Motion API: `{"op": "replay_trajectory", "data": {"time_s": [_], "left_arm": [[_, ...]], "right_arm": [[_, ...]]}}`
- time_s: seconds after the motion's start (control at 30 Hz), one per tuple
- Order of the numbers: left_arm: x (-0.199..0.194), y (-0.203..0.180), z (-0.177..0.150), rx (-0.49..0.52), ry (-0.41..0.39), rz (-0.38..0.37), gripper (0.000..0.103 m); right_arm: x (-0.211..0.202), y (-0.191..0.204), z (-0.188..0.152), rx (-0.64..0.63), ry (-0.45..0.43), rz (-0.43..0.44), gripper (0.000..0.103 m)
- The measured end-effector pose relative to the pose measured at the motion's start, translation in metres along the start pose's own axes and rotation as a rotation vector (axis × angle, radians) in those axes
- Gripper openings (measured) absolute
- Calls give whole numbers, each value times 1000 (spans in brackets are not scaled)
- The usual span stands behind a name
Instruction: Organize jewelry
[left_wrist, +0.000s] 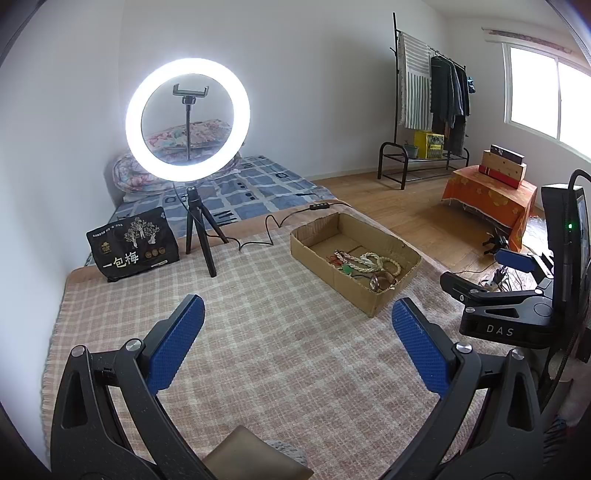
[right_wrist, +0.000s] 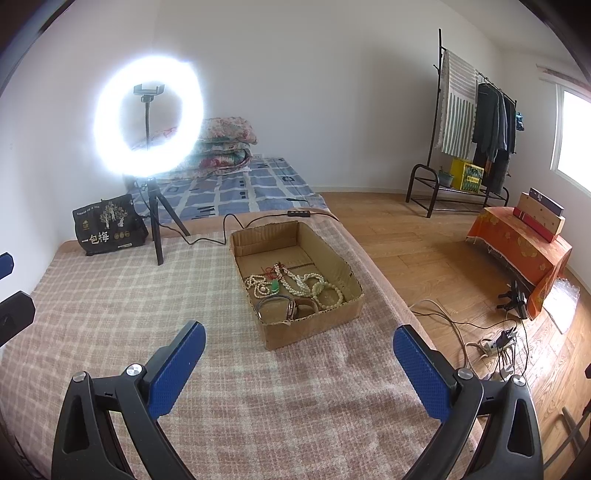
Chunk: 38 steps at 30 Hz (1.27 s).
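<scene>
Right gripper (left_wrist: 491, 273) beside cardboard box (left_wrist: 373, 306), only in left-wrist view.

You face white walls, a lit ring light (left_wrist: 187, 120) on its tripod, a blue patchwork bed (right_wrist: 236, 192) behind, wooden floor (right_wrist: 424, 251), a clothes rack (left_wrist: 432, 99) beside a bright window (left_wrist: 546, 96), an orange-draped stand (right_wrist: 517, 236) below it.

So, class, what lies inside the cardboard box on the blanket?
Inside the cardboard box: pale bead necklaces, a green pendant and brown bracelets, bunched at its near end. Whatever lies beneath the tangle is hidden.
</scene>
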<state>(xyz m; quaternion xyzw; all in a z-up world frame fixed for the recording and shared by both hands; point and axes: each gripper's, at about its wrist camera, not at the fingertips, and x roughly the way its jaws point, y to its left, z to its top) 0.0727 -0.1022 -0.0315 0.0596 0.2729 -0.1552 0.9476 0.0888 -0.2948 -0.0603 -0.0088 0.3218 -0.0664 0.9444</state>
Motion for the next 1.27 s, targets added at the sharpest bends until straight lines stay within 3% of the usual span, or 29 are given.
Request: {"op": "replay_trajectory", "data": {"time_s": [1.27], "left_arm": [[-3, -8, 2, 6, -24, 20, 103]], "right_arm": [[1, 2, -4, 2, 11, 2, 103]]}}
